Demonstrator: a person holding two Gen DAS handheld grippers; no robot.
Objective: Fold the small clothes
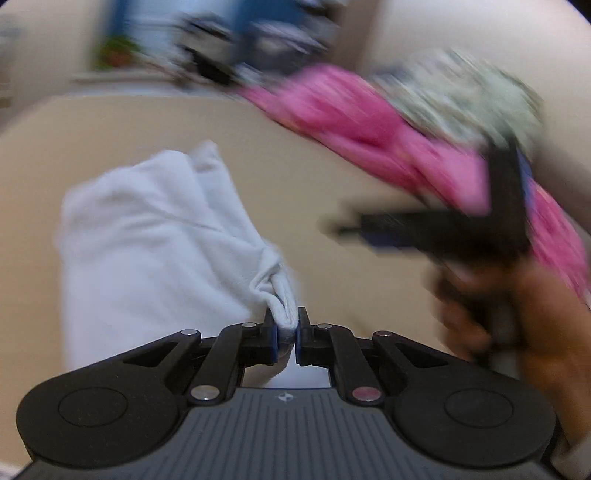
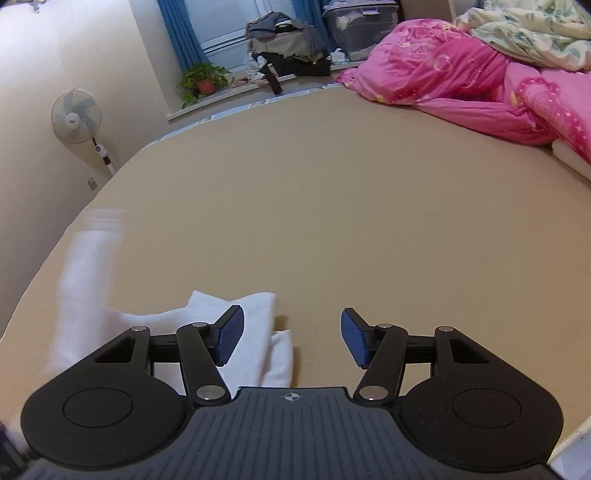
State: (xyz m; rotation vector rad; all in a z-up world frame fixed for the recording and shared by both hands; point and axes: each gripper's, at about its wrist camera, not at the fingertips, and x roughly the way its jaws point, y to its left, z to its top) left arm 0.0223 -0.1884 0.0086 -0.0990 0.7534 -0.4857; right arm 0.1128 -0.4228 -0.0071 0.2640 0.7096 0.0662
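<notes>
A small white garment [image 1: 155,236] is lying bunched on the tan bed sheet [image 1: 314,192], toward the near left part of the bed; in the right wrist view its folded white edge [image 2: 255,332] is showing just under and beside that gripper's left finger. The left gripper [image 1: 287,334] is pinching a gathered corner of the cloth, its blue pads nearly together with the white fabric squeezed between them. The right gripper [image 2: 292,338] is hanging above the sheet with its blue-padded fingers [image 2: 231,332] spread wide and nothing between them. From the left wrist view it is appearing as a blurred black shape [image 1: 461,229] over the bed, with the person's hand [image 1: 517,310] wrapped around its handle. Beyond, a pink quilt [image 2: 461,77] is heaped along the far right side, with a pale flowered blanket [image 2: 535,33] on top of it. A standing fan [image 2: 77,115] and a potted plant [image 2: 202,79] are sitting by the window wall.
</notes>
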